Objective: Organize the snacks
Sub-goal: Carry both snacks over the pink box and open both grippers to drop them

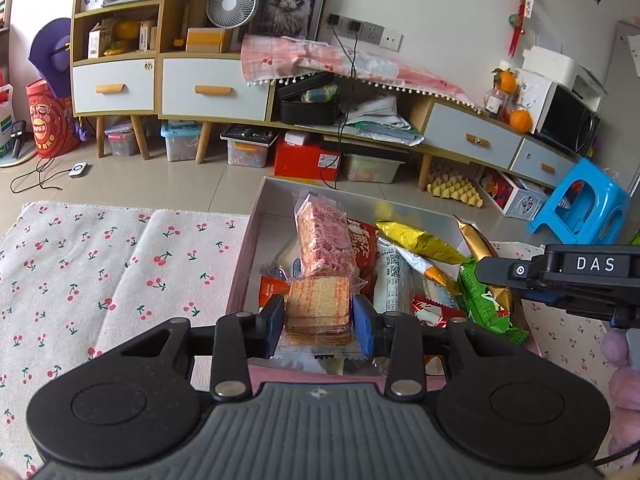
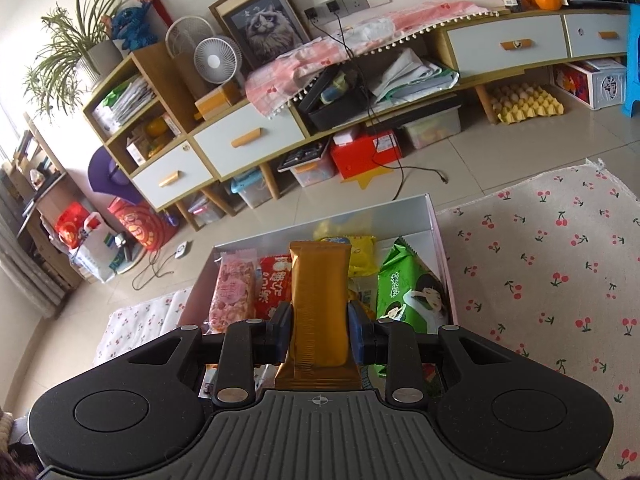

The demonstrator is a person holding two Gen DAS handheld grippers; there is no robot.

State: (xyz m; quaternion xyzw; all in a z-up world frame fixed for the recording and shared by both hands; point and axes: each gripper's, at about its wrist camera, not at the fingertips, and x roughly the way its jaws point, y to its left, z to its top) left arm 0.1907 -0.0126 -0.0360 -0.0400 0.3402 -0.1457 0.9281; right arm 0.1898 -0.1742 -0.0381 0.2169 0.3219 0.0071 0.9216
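Note:
My left gripper (image 1: 319, 316) is shut on a clear pack of square crackers (image 1: 319, 304), held over the near end of an open white box (image 1: 256, 224) of snacks. A pink puffed-rice bar (image 1: 326, 240) stands just beyond it. My right gripper (image 2: 319, 330) is shut on a gold-wrapped bar (image 2: 319, 304), held over the same box (image 2: 434, 216). In the left wrist view the right gripper comes in from the right, with the gold bar (image 1: 480, 246) in its fingers. A green snack pack (image 2: 412, 288), a red pack (image 2: 276, 280) and yellow packs (image 1: 416, 240) lie in the box.
The box sits on a white cherry-print cloth (image 1: 100, 272) that also lies to its right (image 2: 540, 272). Beyond is tiled floor (image 1: 160, 184), a long low cabinet (image 1: 216, 84) with storage bins under it, and a blue plastic stool (image 1: 580, 204).

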